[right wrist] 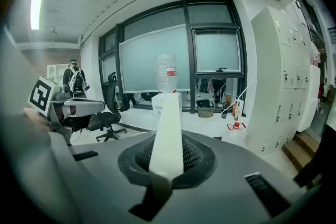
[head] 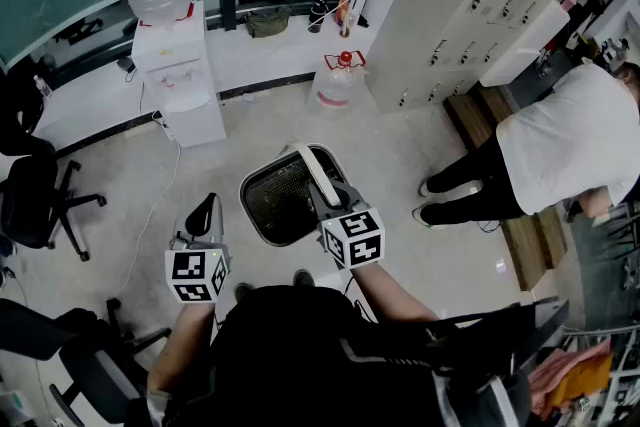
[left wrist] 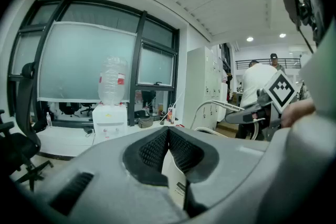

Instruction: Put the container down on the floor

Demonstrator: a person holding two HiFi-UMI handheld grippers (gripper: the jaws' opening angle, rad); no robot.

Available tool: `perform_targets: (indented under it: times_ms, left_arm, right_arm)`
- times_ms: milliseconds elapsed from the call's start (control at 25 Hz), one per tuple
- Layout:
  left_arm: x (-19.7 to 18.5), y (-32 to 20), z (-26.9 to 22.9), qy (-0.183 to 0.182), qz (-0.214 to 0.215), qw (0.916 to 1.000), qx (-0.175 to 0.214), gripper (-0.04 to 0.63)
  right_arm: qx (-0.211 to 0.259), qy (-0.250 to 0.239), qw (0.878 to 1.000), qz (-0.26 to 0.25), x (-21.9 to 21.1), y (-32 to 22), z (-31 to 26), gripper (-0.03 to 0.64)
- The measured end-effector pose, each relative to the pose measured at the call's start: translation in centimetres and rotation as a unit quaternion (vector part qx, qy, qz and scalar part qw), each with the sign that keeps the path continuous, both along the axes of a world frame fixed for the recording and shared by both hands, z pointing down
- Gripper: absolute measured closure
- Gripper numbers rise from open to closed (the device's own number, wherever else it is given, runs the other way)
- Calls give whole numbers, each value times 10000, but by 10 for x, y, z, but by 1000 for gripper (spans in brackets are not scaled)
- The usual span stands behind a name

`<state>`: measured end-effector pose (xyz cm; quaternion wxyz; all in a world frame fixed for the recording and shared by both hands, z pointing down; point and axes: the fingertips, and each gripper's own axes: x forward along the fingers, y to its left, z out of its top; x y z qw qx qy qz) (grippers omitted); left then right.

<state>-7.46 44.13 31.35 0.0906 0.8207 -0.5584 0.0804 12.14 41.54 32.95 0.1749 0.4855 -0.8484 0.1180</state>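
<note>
The container (head: 280,200) is a dark grey bin with a mesh inside and a white handle (head: 318,177), held above the pale floor in front of me. My right gripper (head: 330,200) is shut on that handle. In the right gripper view the white handle (right wrist: 168,128) runs up from between the pads of the right gripper (right wrist: 167,157). My left gripper (head: 203,212) is off to the left of the bin, apart from it, with its jaws together and nothing held. In the left gripper view the left gripper's (left wrist: 168,136) pads meet, and the handle (left wrist: 220,105) shows at the right.
A water dispenser (head: 170,65) stands at the back left, and a water bottle (head: 338,83) sits on the floor behind the bin. Office chairs (head: 35,200) are at the left. A person in a white shirt (head: 560,150) bends over by the lockers (head: 470,5) at the right.
</note>
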Motion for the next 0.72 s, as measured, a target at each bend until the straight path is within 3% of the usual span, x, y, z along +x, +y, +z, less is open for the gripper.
perform_targets:
  times_ms: [720]
  left_arm:
    - [-17, 10, 3, -53, 112, 9999, -29, 583]
  right_arm:
    - [-19, -49, 10000, -7, -13, 7, -5, 592]
